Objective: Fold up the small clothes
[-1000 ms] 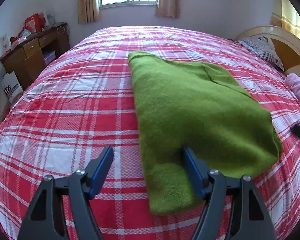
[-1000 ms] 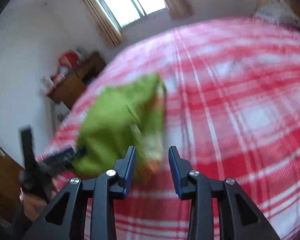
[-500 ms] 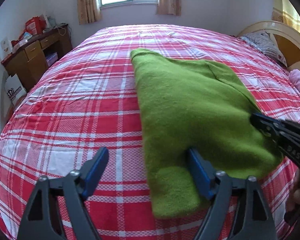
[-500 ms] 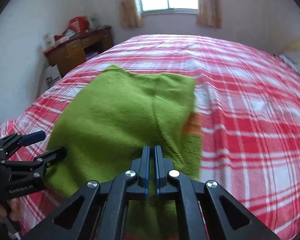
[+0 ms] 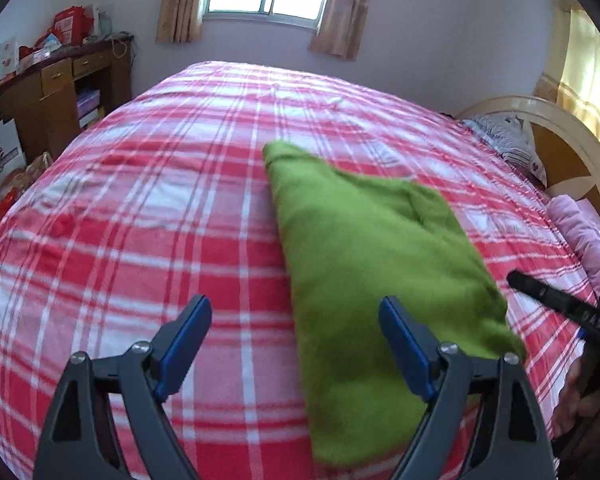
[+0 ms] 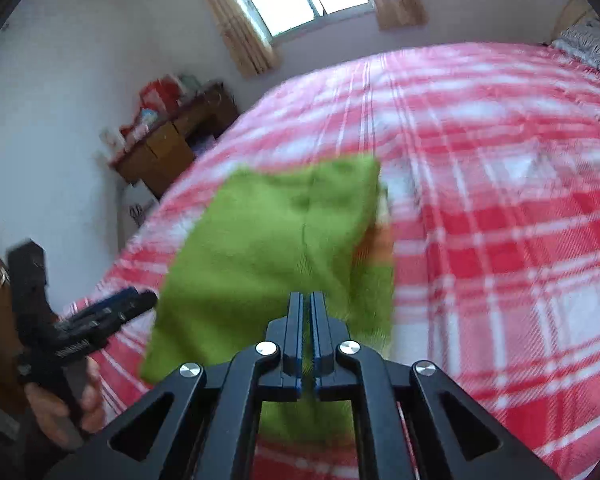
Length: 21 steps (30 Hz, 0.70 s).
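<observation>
A green fleece garment point(image 5: 360, 260) lies folded on the red plaid bed point(image 5: 140, 220); the right wrist view shows the garment point(image 6: 260, 248) too. My left gripper point(image 5: 296, 336) hangs open over its near left edge. Its right finger point(image 5: 404, 344) is above the cloth, its left finger point(image 5: 188, 332) above bare sheet, and neither presses on it. My right gripper point(image 6: 309, 308) is shut, and green cloth shows in the slit between its pads at the garment's near edge. From the left wrist view the right gripper point(image 5: 514, 278) meets the garment's right edge. An orange patch point(image 6: 380, 240) peeks from under the cloth.
A wooden desk point(image 5: 60, 92) with clutter stands against the left wall, a white bag point(image 5: 4, 152) beside it. A curved headboard point(image 5: 560, 152), a patterned pillow point(image 5: 504, 140) and pink fabric point(image 5: 576, 228) sit at the right. A hand point(image 6: 60, 404) holds the left gripper point(image 6: 140, 300).
The right gripper went from open to shut at the garment's edge and has shifted sideways. The left gripper's jaws spread wider and it drew back and up from the cloth.
</observation>
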Each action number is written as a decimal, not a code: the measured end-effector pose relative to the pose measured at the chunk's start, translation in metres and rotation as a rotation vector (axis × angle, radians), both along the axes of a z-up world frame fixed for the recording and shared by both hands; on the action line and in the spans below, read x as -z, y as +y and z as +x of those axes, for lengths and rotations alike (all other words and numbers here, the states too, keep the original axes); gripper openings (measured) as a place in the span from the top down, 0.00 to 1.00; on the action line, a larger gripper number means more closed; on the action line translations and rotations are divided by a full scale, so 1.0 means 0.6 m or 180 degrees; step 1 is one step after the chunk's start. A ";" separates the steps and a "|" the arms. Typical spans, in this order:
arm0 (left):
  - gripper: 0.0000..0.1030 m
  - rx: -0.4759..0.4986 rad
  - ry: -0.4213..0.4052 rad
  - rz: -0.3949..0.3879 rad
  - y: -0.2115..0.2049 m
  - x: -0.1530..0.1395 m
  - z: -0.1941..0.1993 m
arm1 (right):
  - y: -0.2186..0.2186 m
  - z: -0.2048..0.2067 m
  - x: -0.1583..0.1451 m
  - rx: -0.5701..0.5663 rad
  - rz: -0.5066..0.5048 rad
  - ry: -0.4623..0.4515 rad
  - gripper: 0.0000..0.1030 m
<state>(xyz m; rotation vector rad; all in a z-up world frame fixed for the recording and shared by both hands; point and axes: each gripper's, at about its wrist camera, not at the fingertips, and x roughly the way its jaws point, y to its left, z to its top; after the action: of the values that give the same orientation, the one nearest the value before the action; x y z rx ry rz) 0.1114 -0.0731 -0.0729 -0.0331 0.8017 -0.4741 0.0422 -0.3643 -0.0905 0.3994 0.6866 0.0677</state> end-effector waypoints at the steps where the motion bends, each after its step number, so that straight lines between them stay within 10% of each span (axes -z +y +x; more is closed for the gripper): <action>1: 0.15 -0.0016 -0.0027 0.0000 -0.006 -0.005 0.010 | -0.006 0.006 -0.010 -0.0005 -0.0003 -0.0045 0.97; 7: 0.15 -0.0105 -0.0092 0.0036 -0.046 -0.003 0.059 | -0.058 0.115 -0.006 0.0069 0.0036 0.0234 0.96; 13: 0.14 -0.0030 0.0182 0.0039 -0.084 0.064 0.065 | -0.105 0.163 0.026 0.0016 0.0751 0.0229 0.91; 15: 0.13 -0.0059 0.0194 -0.0063 -0.083 0.068 0.065 | -0.110 0.165 0.028 0.0054 0.0736 0.0193 0.30; 16: 0.11 -0.0064 0.0240 -0.0085 -0.082 0.069 0.069 | -0.109 0.165 0.027 0.0079 0.0686 0.0172 0.20; 21: 0.08 -0.0063 0.0395 -0.0220 -0.075 0.077 0.078 | -0.076 0.195 0.020 -0.0006 0.0088 0.0192 0.23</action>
<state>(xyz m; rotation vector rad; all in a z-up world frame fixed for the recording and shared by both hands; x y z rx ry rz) 0.1583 -0.1180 -0.1190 -0.1354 0.9056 -0.4842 0.1590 -0.4096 -0.1023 0.4287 0.7461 0.0673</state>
